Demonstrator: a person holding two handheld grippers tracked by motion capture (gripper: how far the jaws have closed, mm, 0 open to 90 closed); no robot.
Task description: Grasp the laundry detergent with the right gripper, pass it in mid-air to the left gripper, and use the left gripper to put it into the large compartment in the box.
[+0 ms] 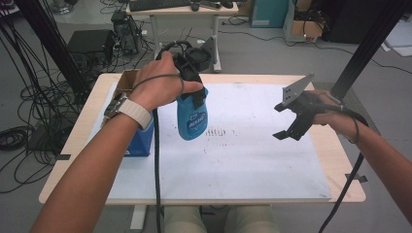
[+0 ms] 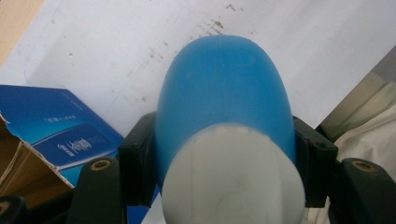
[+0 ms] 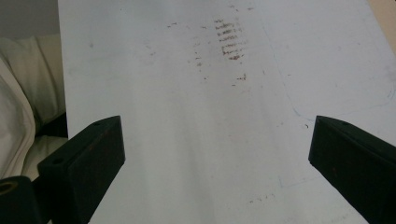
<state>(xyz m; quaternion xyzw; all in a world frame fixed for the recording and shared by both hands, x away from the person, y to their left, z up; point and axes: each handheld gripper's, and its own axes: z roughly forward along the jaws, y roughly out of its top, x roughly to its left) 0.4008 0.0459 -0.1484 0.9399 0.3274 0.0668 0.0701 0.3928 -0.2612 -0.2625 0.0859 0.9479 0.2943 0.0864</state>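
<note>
- The left gripper (image 1: 193,94) is held above the table, toward 10 o'clock of the white sheet (image 1: 243,165), with the person's left hand (image 1: 163,82) wrapped around its body.
- Its 2 jaws are clamped on a blue bottle (image 1: 192,119), which hangs off the table surface with its base pointing down toward 6 o'clock.
- In the left gripper view the blue bottle (image 2: 224,98) sits squarely between the 2 black jaws, each pad pressed against a side, with its white cap end (image 2: 233,182) nearest the camera.
- A blue carton (image 1: 141,141) stands on the table at 9 o'clock of the bottle, partly behind the left forearm; in the left gripper view the carton (image 2: 60,135) lies at 8 o'clock of the bottle, its torn brown flap at the frame's edge.
- The right gripper (image 1: 286,124) hovers over the sheet's 3 o'clock edge, well apart from the bottle, held by the right hand (image 1: 330,114).
- Its jaws stand wide apart with nothing between them; the right gripper view shows bare white sheet (image 3: 210,140) in the gap.
- A patch of brown smudges (image 1: 216,132) marks the sheet near its centre, just at 4 o'clock of the bottle's base; in the right gripper view the smudges (image 3: 229,39) lie at 12 o'clock.
- The wooden table (image 1: 73,145) shows as a border around the sheet.
</note>
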